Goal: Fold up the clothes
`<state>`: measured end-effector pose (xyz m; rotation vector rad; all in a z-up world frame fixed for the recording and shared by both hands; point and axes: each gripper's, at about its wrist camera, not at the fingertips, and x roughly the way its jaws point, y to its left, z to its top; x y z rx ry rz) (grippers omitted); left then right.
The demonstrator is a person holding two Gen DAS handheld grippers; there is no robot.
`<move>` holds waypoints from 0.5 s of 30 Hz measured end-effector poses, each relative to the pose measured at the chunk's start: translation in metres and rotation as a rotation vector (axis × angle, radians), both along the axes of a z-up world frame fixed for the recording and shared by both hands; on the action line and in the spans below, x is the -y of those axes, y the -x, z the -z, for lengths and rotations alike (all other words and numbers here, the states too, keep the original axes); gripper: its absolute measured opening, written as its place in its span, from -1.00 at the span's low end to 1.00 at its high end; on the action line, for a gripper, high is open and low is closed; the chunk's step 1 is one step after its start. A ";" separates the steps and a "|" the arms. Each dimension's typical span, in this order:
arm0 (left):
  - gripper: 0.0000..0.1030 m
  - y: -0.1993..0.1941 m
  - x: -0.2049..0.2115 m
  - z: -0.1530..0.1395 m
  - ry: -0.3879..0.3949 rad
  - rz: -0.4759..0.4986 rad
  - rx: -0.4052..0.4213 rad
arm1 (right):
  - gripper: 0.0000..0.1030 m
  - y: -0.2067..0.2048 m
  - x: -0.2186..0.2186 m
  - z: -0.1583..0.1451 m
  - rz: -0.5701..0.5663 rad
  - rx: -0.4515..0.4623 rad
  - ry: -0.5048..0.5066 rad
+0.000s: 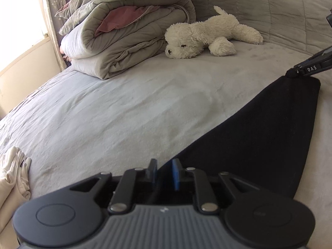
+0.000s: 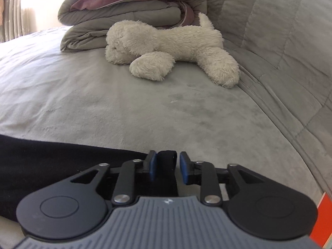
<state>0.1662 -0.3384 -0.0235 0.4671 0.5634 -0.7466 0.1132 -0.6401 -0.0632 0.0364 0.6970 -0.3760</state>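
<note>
Dark garment (image 1: 249,137) flat on the grey bed (image 1: 124,108), a gripper at each far corner.
Left gripper (image 1: 165,173) stands part open, garment edge between its pads, seemingly unpressed; right gripper (image 2: 167,166) likewise, a corner loose in its gap; only the left view shows the cream clothes (image 1: 12,176); plush dog (image 2: 166,49) and folded duvet (image 1: 124,37) lie beyond.

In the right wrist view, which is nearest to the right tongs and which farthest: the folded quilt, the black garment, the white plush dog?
1. black garment: between the right tongs, spreading left.
2. white plush dog: lying mid-bed, beyond.
3. folded quilt: stacked behind the dog, upper left.
</note>
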 end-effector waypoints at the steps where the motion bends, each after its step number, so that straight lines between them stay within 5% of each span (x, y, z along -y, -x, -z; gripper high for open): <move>1: -0.19 0.004 -0.003 -0.004 0.021 0.001 -0.011 | -0.23 0.006 0.003 -0.005 0.012 0.012 -0.025; 8: -0.17 0.048 -0.018 -0.021 0.162 0.083 -0.104 | -0.21 0.048 0.010 -0.012 0.067 0.037 -0.251; 12: -0.16 0.079 -0.004 -0.002 0.130 0.151 -0.135 | -0.22 0.058 -0.001 -0.003 0.089 0.073 -0.297; 14: -0.20 0.085 0.005 0.010 0.105 0.131 -0.126 | -0.75 0.057 -0.006 0.000 0.096 0.071 -0.280; 15: -0.53 0.088 0.007 0.014 0.108 0.119 -0.101 | -0.79 0.057 -0.008 0.000 0.097 0.070 -0.260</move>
